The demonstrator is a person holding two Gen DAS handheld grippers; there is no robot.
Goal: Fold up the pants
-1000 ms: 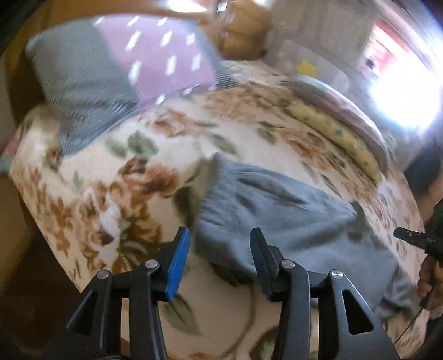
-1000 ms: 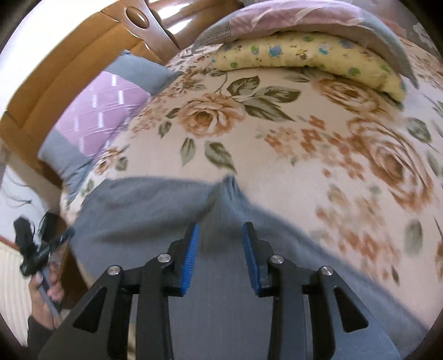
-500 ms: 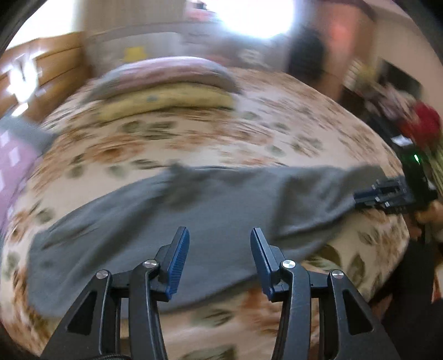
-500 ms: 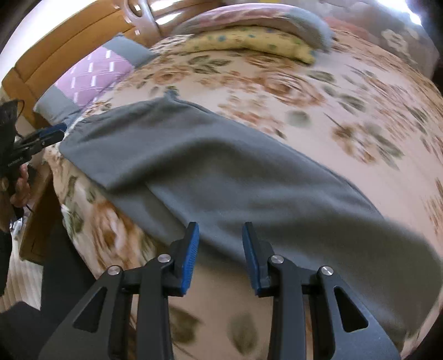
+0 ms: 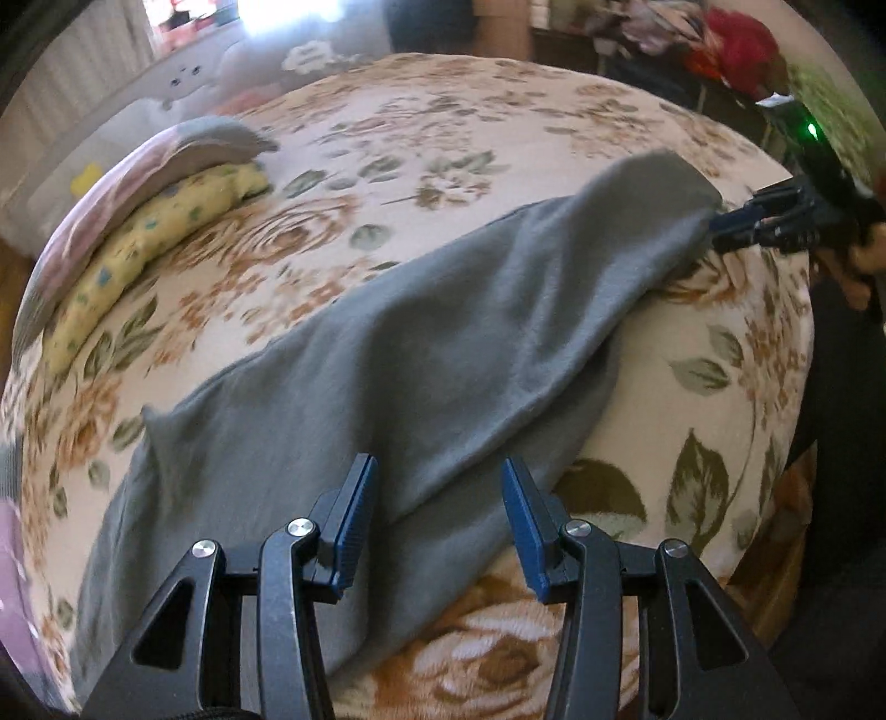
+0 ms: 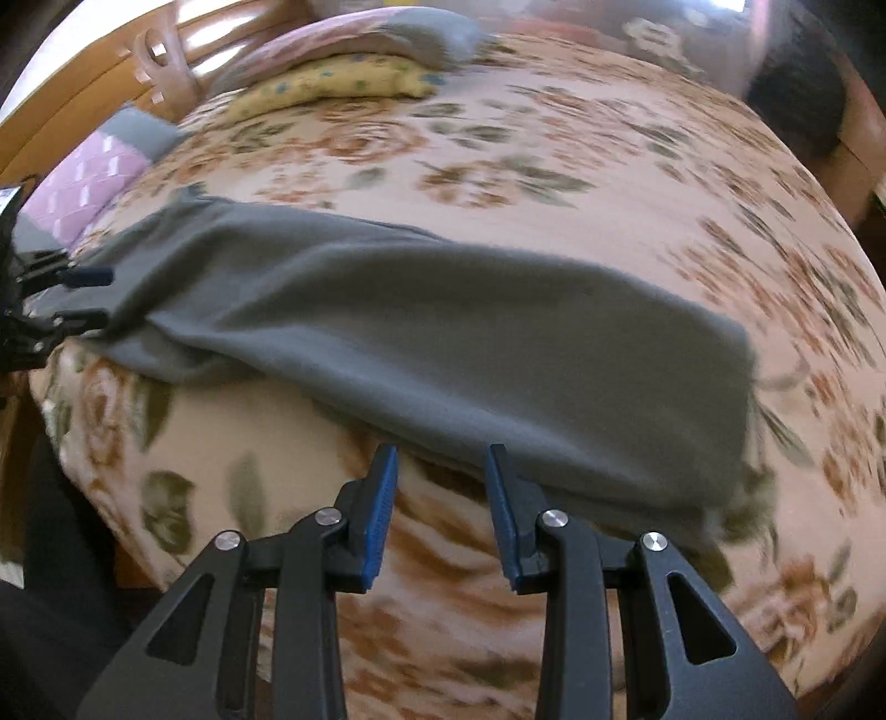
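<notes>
Grey pants (image 5: 387,360) lie stretched flat along the near edge of a floral bed, one leg folded over the other; they also show in the right wrist view (image 6: 443,332). My left gripper (image 5: 437,487) is open and empty, hovering just over the pants' near edge around the waist end. My right gripper (image 6: 441,473) is open and empty, its tips at the near hem of the pants' leg end. The right gripper also shows in the left wrist view (image 5: 736,224) at the far leg end, and the left gripper in the right wrist view (image 6: 88,296) at the waist end.
A floral bedspread (image 6: 554,166) covers the bed. Stacked pillows, yellow (image 5: 138,260) and pink-grey (image 6: 360,39), lie at the far side. A purple pillow (image 6: 88,188) leans on the wooden headboard (image 6: 83,94). The bed edge drops off near me.
Both views have swung along the pants. The left gripper now looks toward the leg end, the right gripper has drawn back to the near hem. Both stay open.
</notes>
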